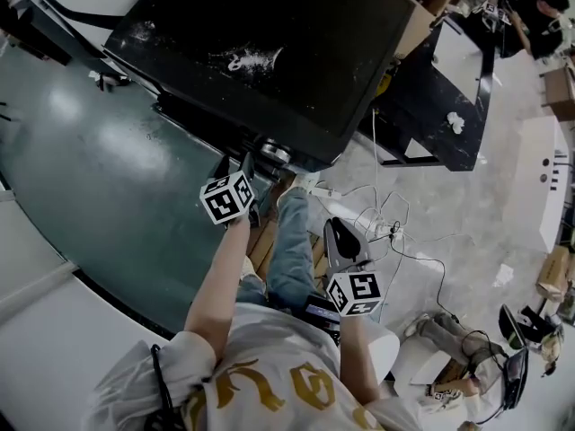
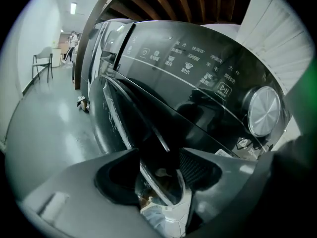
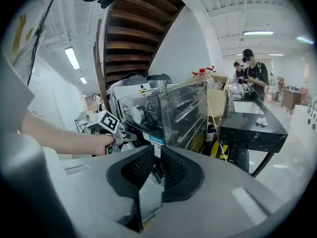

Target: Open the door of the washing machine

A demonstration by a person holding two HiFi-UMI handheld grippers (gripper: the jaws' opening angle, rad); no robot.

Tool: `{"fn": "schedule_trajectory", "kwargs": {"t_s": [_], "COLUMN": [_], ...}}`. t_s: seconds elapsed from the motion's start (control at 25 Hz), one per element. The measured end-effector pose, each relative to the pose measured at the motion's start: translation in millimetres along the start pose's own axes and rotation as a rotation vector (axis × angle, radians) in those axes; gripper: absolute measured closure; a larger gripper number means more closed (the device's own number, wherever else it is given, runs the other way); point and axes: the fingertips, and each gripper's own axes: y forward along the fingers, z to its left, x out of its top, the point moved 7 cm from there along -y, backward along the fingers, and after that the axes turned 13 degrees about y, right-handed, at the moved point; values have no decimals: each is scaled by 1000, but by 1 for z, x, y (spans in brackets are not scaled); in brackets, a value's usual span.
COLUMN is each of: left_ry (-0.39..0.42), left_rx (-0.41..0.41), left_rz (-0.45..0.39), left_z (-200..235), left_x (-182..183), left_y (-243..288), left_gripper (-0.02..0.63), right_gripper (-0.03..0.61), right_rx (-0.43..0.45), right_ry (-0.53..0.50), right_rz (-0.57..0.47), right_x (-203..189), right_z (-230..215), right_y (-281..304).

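Left tool closing in on the door of the washing machine.
Spread apart around the door's rim, low on the machine's front, below the control panel and left of the dial; no firm pinch to be seen. Looks like the grasp step, with nothing swung out yet. Next, probably: clamp on that rim, then pull outward along the hinge arc without slipping. Over to the right, pressed together on nothing and held back above the floor: the right tool.
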Motion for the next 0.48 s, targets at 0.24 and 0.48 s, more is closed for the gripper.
{"fn": "schedule_trajectory", "kwargs": {"t_s": [0.24,0.48], "left_ry": [-2,-68], "left_rx": [15,4], "left_rz": [4,8], "left_z": [-1,1], "left_x": [0,-4], "left_y": [1,2], "left_gripper": [376,379], "right_gripper": [527,528], "right_rx": [-10,-3], "right_ry": [8,13], "right_rz": [-13,-24], "right_x": [0,0], "right_z": [-3,0], "right_y": [-4,-6]}}
